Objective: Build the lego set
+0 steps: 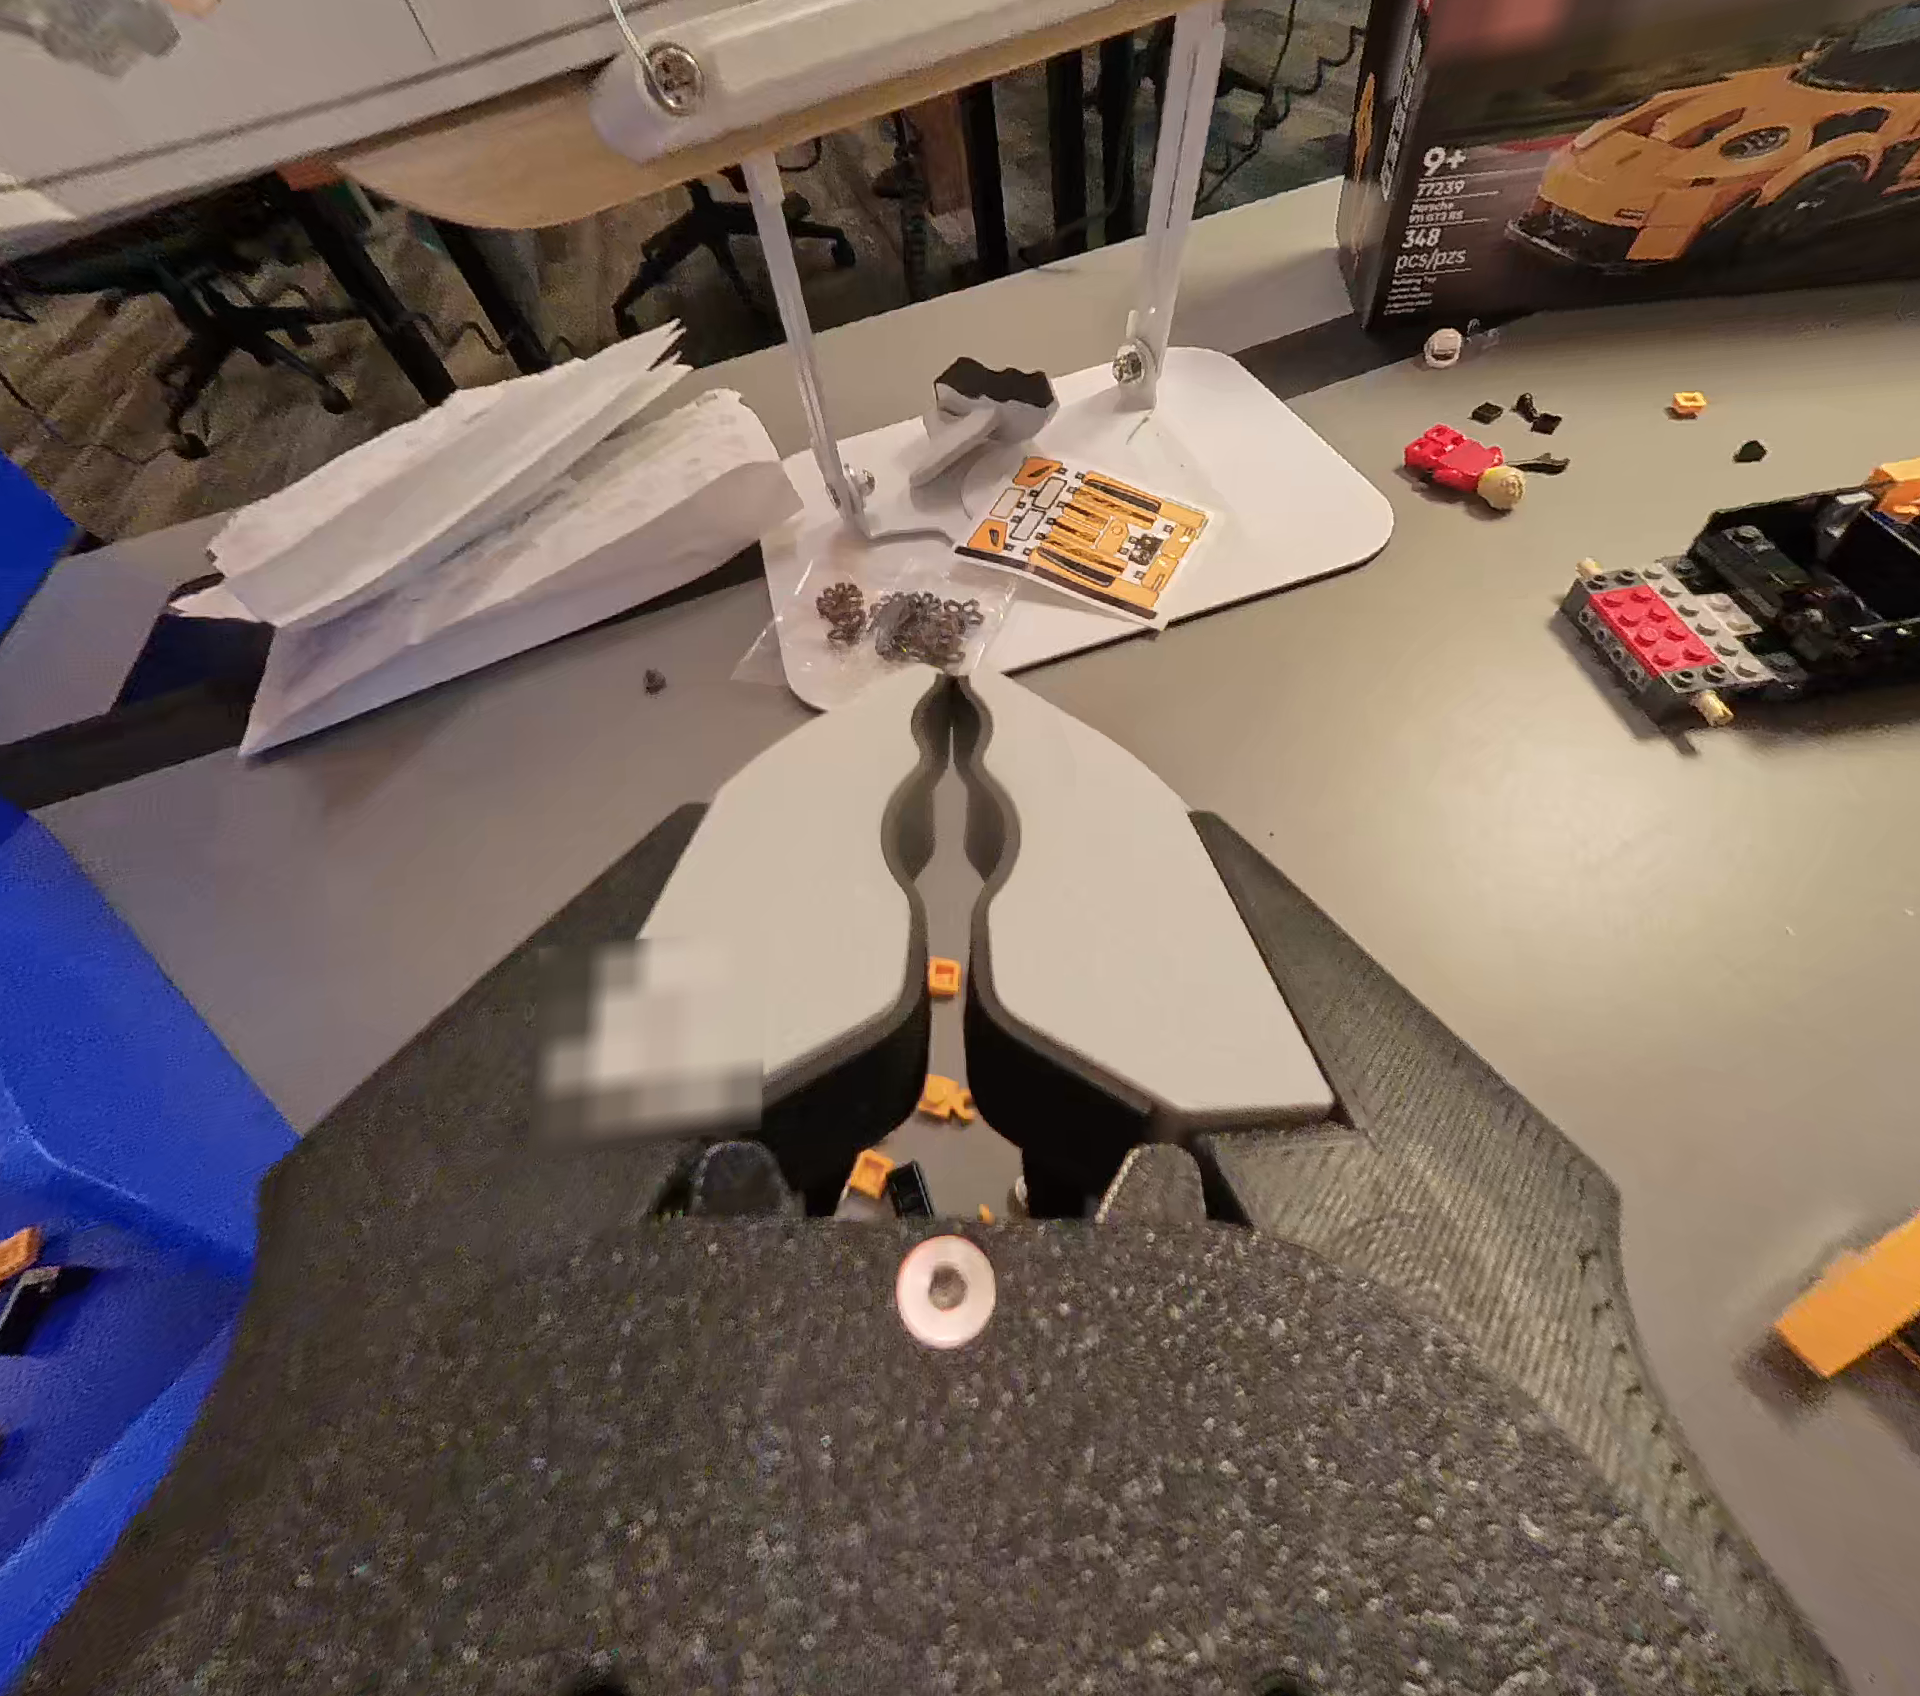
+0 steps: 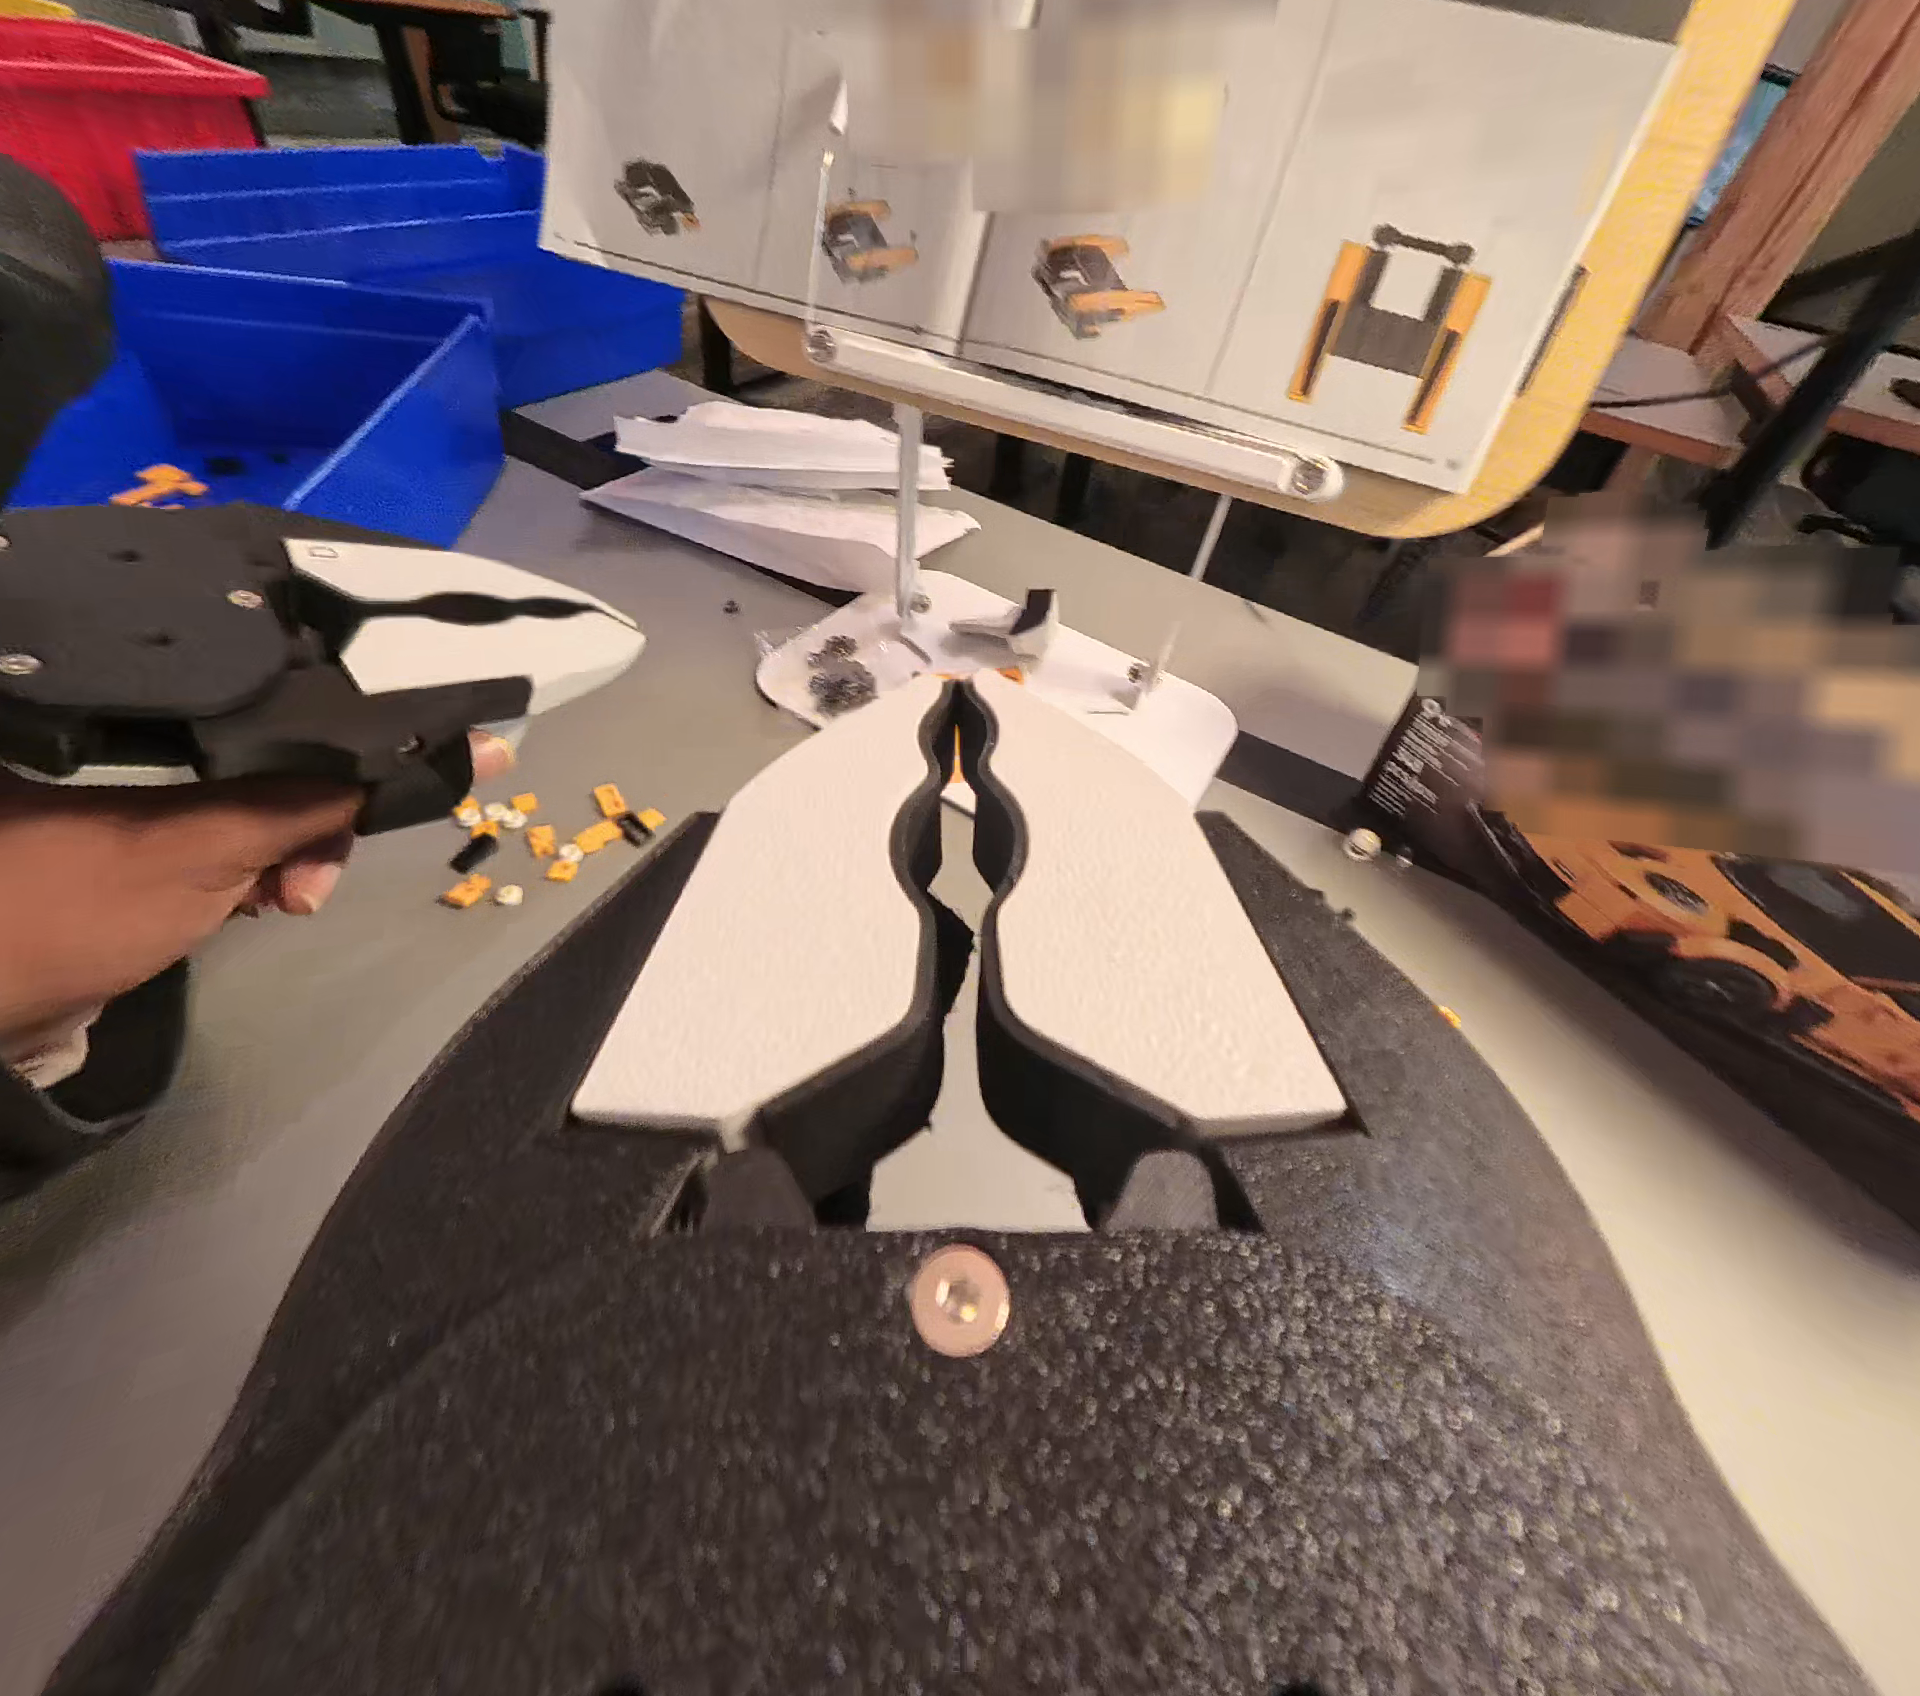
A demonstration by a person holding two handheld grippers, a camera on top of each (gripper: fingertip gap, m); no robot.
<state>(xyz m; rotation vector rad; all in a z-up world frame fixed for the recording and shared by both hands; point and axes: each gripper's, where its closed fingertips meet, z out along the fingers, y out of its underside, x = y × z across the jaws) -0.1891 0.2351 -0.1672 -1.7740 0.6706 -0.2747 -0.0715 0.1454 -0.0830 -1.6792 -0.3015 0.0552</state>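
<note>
Right under my left gripper (image 1: 950,690), loose orange pieces (image 1: 943,1098) lie on the grey table (image 1: 1403,867); its jaws are pressed together on nothing. My right gripper (image 2: 958,690) is likewise closed and empty. The half-built lego car (image 1: 1756,602) sits off to the right, near the set box (image 1: 1662,88).

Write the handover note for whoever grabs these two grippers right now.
Left gripper: jaws shut, empty, above the loose orange and black pieces on the grey table.
Right gripper: jaws shut, nothing seen in them.
Things: part-built black chassis with a red plate at the right; minifigure parts behind it; sticker sheet and bag of small dark parts on the stand's white base; instruction pages clipped above; blue bins at the left.
Done: chassis base.
Left: orange bodywork, stickers, wheels.
</note>
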